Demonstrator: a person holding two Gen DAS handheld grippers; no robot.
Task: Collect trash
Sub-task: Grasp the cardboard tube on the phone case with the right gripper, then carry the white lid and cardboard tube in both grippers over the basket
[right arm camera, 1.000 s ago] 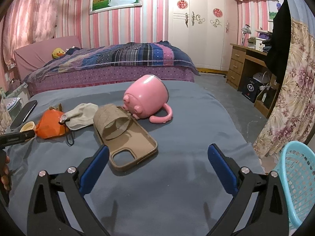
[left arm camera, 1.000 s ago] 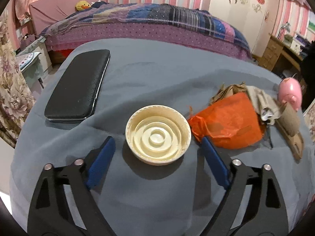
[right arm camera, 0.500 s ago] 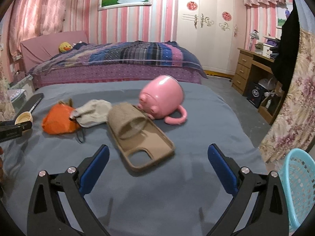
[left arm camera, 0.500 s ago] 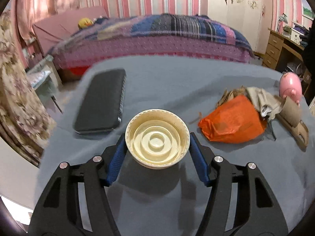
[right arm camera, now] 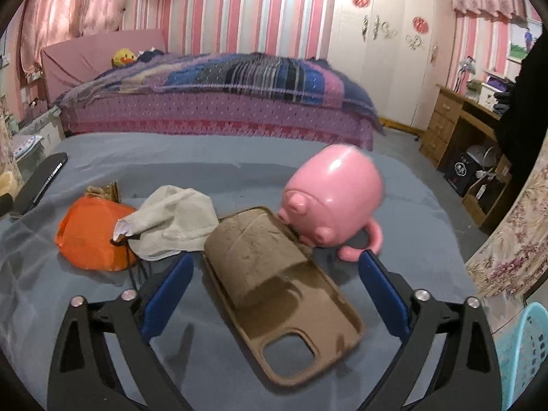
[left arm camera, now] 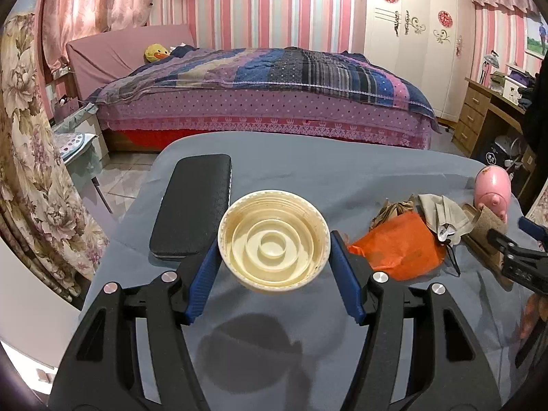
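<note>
With my left gripper (left arm camera: 274, 257) clamping the lid (left arm camera: 274, 239) by its rim above the counter (left arm camera: 342, 178), it feels light, stiff, slippery; my right gripper (right arm camera: 274, 291) gapes wide over the cardboard tube (right arm camera: 255, 250), soft and crushable.

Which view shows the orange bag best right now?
The right wrist view: the orange bag lies nearer and unblocked, the beige cloth overlapping only its right edge. The left wrist view shows it smaller, partly behind the left gripper finger.
</note>
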